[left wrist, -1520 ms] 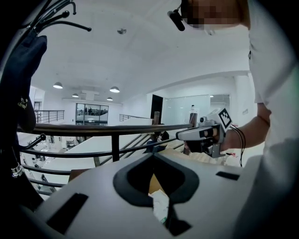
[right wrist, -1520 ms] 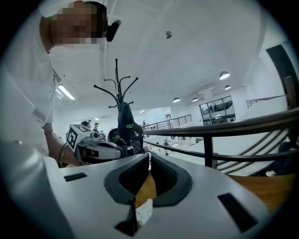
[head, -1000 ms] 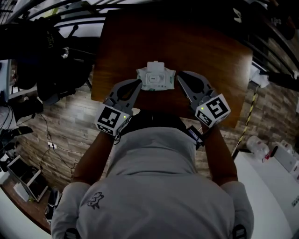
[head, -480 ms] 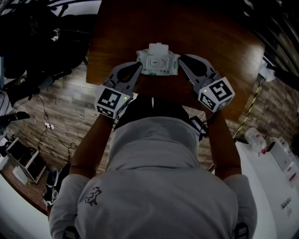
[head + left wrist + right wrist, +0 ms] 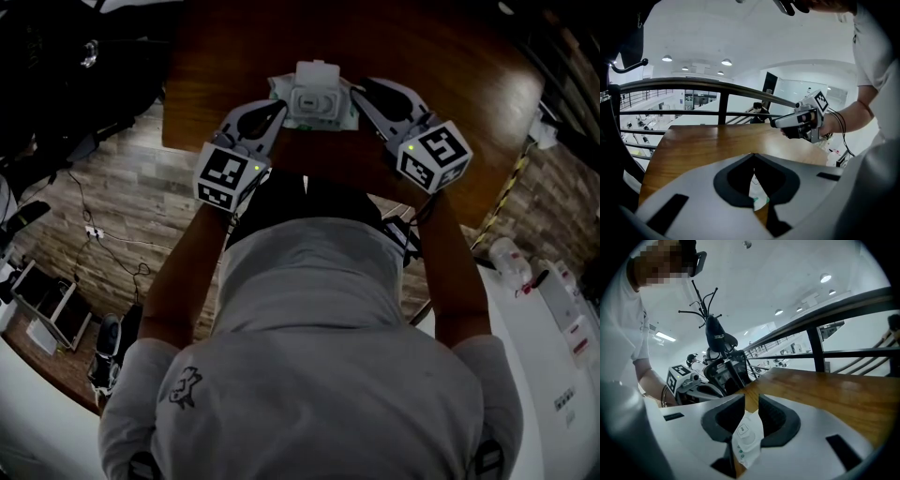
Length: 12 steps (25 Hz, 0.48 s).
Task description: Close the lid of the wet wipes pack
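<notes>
Left gripper (image 5: 752,156) shut, right gripper (image 5: 751,399) just opening narrowly astride the wet wipes pack (image 5: 314,105); press the open lid (image 5: 316,73) down squarely.

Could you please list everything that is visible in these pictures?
Rectangular wooden table: one, brown, ahead of the person.
Soft plastic wet wipes pack: one, white, lid flipped open, at the table's near side, between the grippers.
Metal railing: one, dark, beyond the table.
Plank floor: one, brown, around the table.
Edge clutter: too dim to name.
Person's shirt: one, white, bottom of head view.
Left gripper: one, grey, shut on the pack's edge.
Right gripper: one, grey, jaws just been opening, pack's other edge between them.
</notes>
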Each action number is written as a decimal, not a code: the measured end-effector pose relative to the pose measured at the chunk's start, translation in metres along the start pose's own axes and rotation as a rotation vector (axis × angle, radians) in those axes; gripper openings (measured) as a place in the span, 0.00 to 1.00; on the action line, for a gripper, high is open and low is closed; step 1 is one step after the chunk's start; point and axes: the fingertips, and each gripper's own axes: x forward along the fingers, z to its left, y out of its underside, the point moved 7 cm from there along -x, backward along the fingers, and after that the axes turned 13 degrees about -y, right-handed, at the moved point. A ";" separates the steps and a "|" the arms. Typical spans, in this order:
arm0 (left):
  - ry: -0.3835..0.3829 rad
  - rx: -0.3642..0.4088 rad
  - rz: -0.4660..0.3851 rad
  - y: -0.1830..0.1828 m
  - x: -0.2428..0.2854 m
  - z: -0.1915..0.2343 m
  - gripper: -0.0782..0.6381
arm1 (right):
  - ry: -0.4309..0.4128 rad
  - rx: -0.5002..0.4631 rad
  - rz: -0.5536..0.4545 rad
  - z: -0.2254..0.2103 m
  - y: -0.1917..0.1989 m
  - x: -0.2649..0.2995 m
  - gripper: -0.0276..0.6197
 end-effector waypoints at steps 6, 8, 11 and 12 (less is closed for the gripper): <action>-0.004 -0.008 0.051 0.017 0.018 0.007 0.13 | -0.020 0.047 0.039 -0.016 0.017 0.013 0.20; -0.003 -0.008 0.066 0.021 0.023 0.008 0.13 | -0.024 0.064 0.053 -0.020 0.024 0.016 0.21; -0.008 -0.035 0.082 0.027 0.030 0.012 0.13 | -0.024 0.088 0.075 -0.027 0.032 0.020 0.23; -0.013 -0.042 0.087 0.030 0.032 0.014 0.13 | -0.023 0.091 0.080 -0.029 0.034 0.022 0.23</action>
